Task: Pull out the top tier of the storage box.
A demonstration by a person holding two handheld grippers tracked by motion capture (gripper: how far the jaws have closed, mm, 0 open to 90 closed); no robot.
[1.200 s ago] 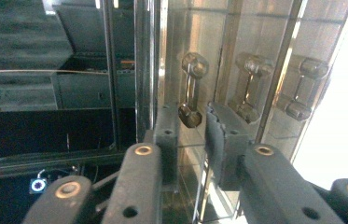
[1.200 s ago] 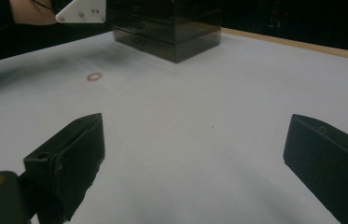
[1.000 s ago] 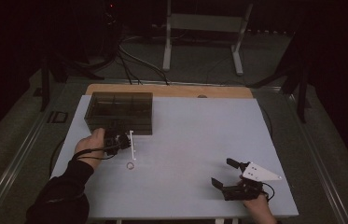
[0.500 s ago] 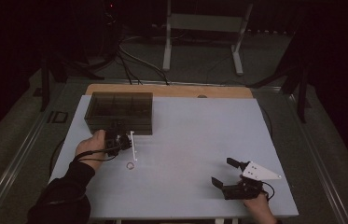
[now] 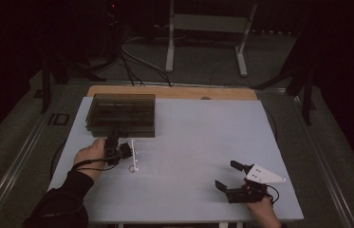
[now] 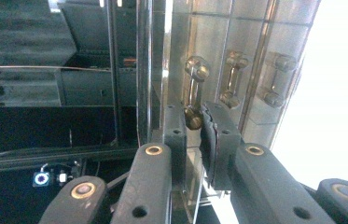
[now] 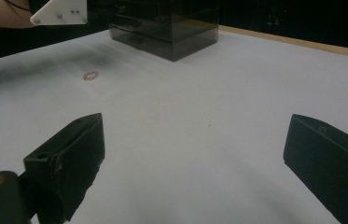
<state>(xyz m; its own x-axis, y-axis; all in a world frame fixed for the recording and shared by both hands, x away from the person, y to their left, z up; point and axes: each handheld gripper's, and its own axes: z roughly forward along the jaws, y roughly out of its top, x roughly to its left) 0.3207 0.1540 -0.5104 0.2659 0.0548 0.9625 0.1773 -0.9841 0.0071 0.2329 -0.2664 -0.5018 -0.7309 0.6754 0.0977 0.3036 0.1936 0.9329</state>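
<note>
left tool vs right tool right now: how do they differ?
Jaws: the left tool is nearly shut, pinching a small brass-coloured handle; the right tool stands wide open with bare table between its jaws.
Place: the left tool sits right at the front of the smoky clear box; the right tool is apart from it, near the table's front right corner.
Shared: black jaws, each held in a hand.

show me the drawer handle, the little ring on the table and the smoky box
drawer handle (image 6: 193,88): left gripper view, on the metal bar above the jaws clamped on its lower end.
ring (image 5: 131,168): high view, on the ring's rim.
smoky box (image 5: 121,111): high view, on its top panel.
</note>
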